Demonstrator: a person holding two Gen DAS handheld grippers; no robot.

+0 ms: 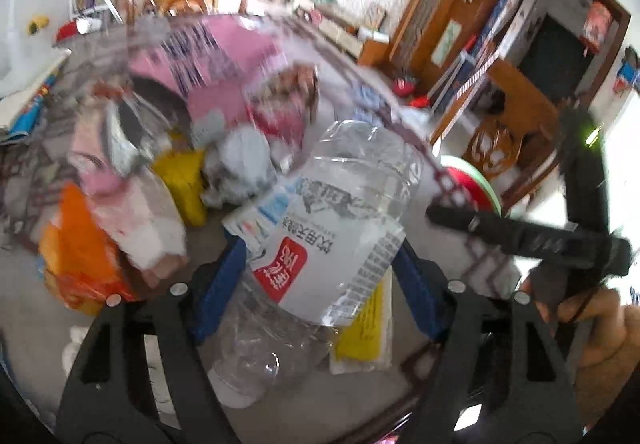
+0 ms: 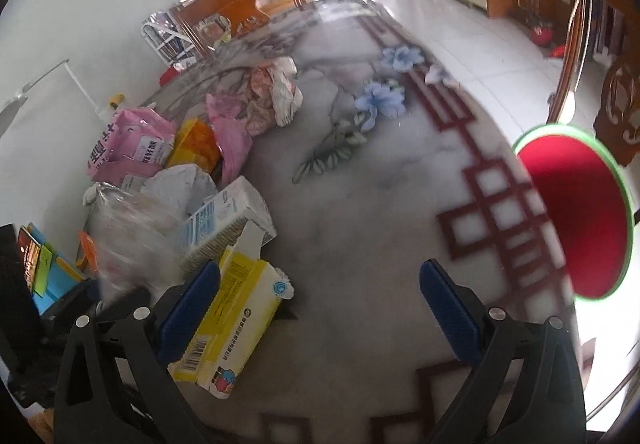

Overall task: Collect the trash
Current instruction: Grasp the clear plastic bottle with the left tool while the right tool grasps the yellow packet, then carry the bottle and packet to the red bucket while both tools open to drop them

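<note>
My left gripper is shut on a crushed clear plastic water bottle with a white and red label, held above the table. My right gripper is open and empty, low over the table; its left finger touches a yellow and white carton. A heap of trash lies on the table's left: a pink bag, an orange wrapper, crumpled paper, a white box and a clear bottle. The right gripper's body shows in the left wrist view.
A red bin with a green rim stands off the table's right edge; it also shows in the left wrist view. The table top has a flower print and dark red border. Wooden chairs stand at right.
</note>
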